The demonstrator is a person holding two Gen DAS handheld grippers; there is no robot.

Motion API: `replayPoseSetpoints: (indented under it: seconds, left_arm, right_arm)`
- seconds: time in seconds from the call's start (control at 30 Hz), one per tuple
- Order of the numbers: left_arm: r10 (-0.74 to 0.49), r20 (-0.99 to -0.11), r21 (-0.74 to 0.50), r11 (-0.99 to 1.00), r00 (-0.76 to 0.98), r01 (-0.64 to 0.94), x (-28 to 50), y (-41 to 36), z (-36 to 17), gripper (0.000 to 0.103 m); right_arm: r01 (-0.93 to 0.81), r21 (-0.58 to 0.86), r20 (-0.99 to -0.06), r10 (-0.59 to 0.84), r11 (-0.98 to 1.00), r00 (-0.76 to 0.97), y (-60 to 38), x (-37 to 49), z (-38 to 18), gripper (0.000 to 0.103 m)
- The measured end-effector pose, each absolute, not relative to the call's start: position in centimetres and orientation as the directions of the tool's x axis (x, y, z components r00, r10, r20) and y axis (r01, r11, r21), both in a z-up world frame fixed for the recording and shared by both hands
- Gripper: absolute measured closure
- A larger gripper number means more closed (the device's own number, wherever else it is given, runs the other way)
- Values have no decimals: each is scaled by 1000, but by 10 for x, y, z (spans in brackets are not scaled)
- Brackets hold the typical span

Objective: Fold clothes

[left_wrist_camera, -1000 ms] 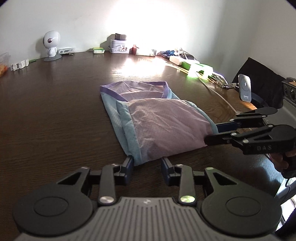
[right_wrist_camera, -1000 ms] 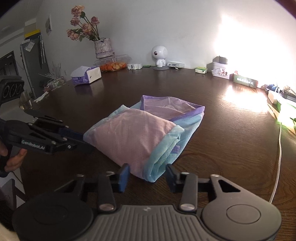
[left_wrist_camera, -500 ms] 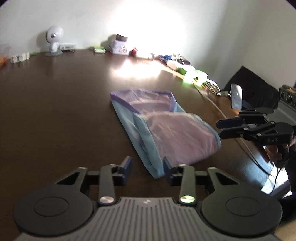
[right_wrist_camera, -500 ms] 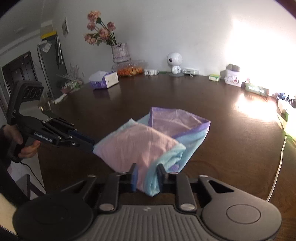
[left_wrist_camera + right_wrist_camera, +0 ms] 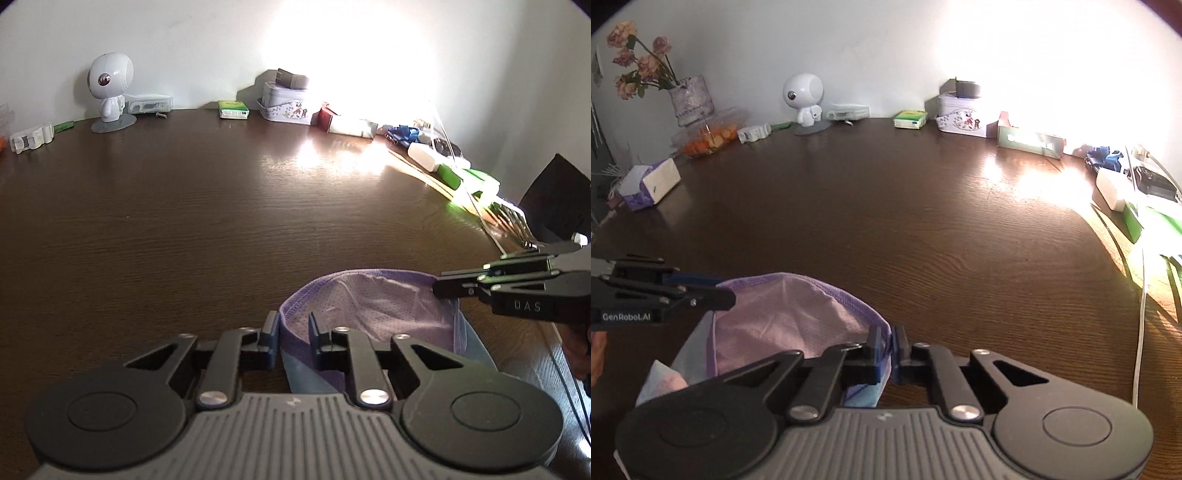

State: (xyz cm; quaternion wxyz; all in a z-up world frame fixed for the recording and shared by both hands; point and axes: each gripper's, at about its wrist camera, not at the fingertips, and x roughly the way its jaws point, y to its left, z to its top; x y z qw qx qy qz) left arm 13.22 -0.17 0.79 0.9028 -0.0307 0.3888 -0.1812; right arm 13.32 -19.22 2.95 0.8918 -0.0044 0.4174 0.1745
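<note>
Garment (image 5: pixel 388 310) hangs from both tongs, its lower part cut off.

left wrist: low, close over table (image 5: pixel 184 221), faces wall | right wrist: same | shared: robot figurine (image 5: pixel 109 90)

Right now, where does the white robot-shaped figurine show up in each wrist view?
Left wrist: white figurine at upper left, against the wall on the table's far edge.
Right wrist: white figurine upper centre-left, right of the flower vase.
Shared landmark: the decorated tin.
</note>
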Motion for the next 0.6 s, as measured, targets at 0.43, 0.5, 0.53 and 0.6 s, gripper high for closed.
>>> replayPoseSetpoints:
  seconds: [0.43, 0.5, 0.53, 0.6]
  left_arm:
    - [-368, -585, -172, 927, 723, 333, 57, -1, 50, 100]
    - [-353, -586, -145, 931, 730, 334, 35, -2, 50, 100]
    - [-343, -587, -130, 934, 733, 333, 24, -3, 49, 100]
    - [-325, -598, -119, 940, 732, 319, 3, -3, 43, 100]
  right_arm:
    - [-386, 166, -624, 400, 907, 671, -219, 65, 71, 101]
    - [-406, 153, -617, 408, 901, 673, -222, 45, 74, 101]
    - [-414, 148, -617, 411, 898, 671, -224, 35, 73, 101]
    - [-425, 151, -616, 421, 892, 665, -227, 15, 71, 101]
